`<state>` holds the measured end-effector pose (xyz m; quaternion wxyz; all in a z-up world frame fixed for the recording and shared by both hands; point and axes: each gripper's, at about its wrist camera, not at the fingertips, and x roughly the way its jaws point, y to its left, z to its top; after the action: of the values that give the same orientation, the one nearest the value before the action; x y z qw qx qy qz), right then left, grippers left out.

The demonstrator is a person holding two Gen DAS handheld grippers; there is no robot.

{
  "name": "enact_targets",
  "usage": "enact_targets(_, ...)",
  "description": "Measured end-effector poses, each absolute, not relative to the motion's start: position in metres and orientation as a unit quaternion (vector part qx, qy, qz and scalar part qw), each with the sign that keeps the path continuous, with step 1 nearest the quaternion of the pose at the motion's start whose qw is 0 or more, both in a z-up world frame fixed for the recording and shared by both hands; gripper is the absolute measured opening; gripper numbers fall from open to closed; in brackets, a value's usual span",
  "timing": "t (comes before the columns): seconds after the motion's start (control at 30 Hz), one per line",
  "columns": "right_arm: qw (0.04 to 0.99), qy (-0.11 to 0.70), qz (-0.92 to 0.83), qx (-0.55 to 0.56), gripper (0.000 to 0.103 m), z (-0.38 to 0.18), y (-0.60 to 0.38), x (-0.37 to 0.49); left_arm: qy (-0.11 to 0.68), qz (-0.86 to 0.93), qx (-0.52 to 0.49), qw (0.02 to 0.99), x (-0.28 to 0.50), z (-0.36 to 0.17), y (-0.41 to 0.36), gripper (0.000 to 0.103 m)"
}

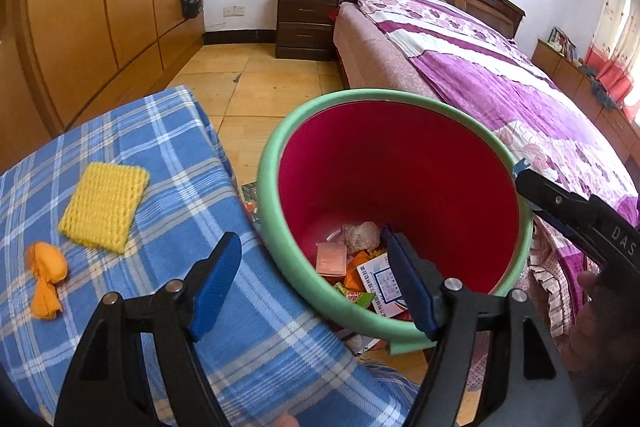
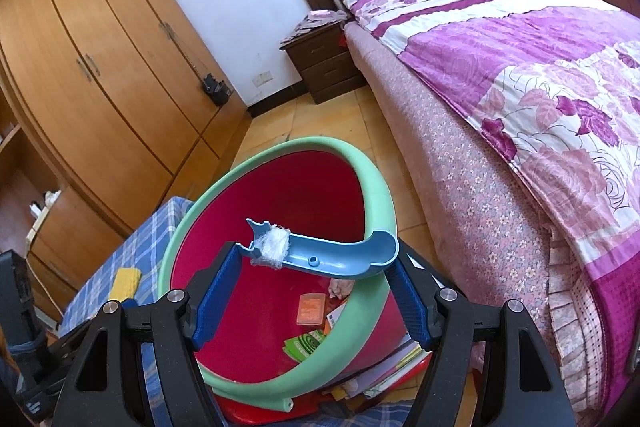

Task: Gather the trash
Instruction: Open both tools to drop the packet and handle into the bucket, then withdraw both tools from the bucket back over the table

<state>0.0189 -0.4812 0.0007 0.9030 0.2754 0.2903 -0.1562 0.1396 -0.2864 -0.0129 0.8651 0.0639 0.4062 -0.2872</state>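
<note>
A red bin with a green rim [image 1: 267, 163] stands beside a low table under a blue plaid cloth [image 1: 168, 155]. It holds wrappers, a pink card [image 1: 331, 259], a crumpled paper ball [image 1: 362, 235] and a white box [image 1: 384, 283]. My left gripper [image 1: 310, 235] is open and empty, straddling the bin's near rim. On the cloth lie a yellow foam net [image 1: 104, 207] and an orange crumpled paper [image 1: 46, 267]. My right gripper [image 2: 316, 251] is shut on a curved blue plastic piece [image 2: 340, 255] with a white fluff [image 2: 274, 243] stuck on it, held above the bin's rim [image 2: 376, 183].
A bed with a purple floral quilt [image 2: 540, 87] runs along the right, close to the bin. A dark nightstand [image 1: 304, 23] and a wooden wardrobe [image 1: 92, 7] stand further back. Papers and books [image 2: 384, 375] lie under the bin. A person's hand [image 1: 592, 307] holds the right gripper.
</note>
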Motion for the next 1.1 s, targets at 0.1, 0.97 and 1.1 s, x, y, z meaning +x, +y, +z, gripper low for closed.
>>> enact_targets(0.1, 0.905, 0.288, -0.155, 0.272, 0.074, 0.003, -0.479, 0.020, 0.406, -0.283, 0.056, 0.867, 0.139, -0.011, -0.280, 0.075)
enact_targets(0.97, 0.917, 0.275, -0.148, 0.248, 0.078, 0.025, -0.451, 0.011, 0.387, -0.259, 0.027, 0.884, 0.120, 0.015, -0.228, 0.075)
enact_targets(1.1, 0.920, 0.270, -0.143, 0.246, 0.078, 0.031, -0.441, 0.005, 0.382, -0.252, 0.022, 0.889, 0.116, 0.021, -0.215, 0.075)
